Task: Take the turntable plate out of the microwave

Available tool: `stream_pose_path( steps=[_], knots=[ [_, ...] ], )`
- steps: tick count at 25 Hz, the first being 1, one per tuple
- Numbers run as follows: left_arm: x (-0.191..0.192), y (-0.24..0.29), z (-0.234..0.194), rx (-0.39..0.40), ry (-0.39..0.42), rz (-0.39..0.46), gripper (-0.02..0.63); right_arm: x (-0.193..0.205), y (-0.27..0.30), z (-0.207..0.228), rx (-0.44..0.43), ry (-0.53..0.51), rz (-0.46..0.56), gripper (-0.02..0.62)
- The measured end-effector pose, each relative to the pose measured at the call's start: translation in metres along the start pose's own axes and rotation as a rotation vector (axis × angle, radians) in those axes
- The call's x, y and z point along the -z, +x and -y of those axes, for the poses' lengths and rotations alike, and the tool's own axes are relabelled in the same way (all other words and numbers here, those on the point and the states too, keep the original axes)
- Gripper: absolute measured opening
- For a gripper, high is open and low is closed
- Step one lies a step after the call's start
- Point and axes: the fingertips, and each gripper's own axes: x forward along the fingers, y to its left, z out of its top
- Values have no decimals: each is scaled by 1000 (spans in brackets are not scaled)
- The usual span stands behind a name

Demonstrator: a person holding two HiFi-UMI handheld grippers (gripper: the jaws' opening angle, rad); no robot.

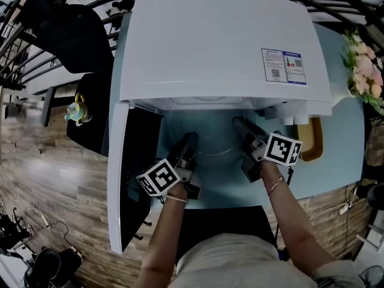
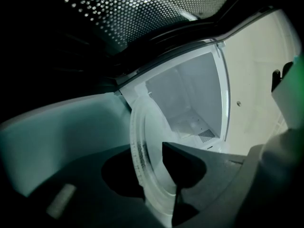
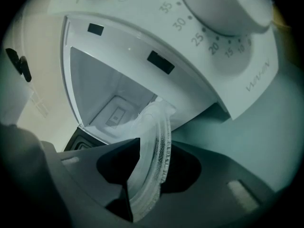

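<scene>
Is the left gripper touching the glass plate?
Touching. The left gripper view shows the left gripper closed on the plate, its rim between the jaws.

The microwave (image 1: 222, 41) is white, its label (image 1: 284, 66) white with blue print. The dial (image 3: 223, 8) is white, ringed with grey numbers. The door (image 2: 142, 13) is black with a mesh of pale dots. The plate (image 3: 159, 146) is clear, its rim finely ribbed. The cubes (image 1: 159, 177) bear black-and-white squares. The table (image 1: 342, 161) is pale blue, the floor (image 1: 48, 155) brown wood planks, the flowers (image 1: 366, 65) pink with green leaves.
</scene>
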Motion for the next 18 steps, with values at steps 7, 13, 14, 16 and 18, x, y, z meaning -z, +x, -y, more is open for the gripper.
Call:
stream_pose_path(
  steps=[7, 13, 14, 16, 18],
  knots=[
    [8, -3, 7, 23, 46, -16, 119, 3, -16, 0, 4, -39, 43, 153],
    [13, -11, 19, 49, 71, -16, 121, 6, -29, -9, -5, -51, 66, 155],
    [13, -13, 21, 51, 84, -17, 121, 7, -31, -10, -6, -49, 69, 156],
    [13, -16, 26, 62, 104, -16, 122, 8, -36, -13, -10, -44, 78, 157],
    [13, -18, 32, 76, 113, -17, 124, 8, -40, -15, -13, -39, 90, 160]
  ],
)
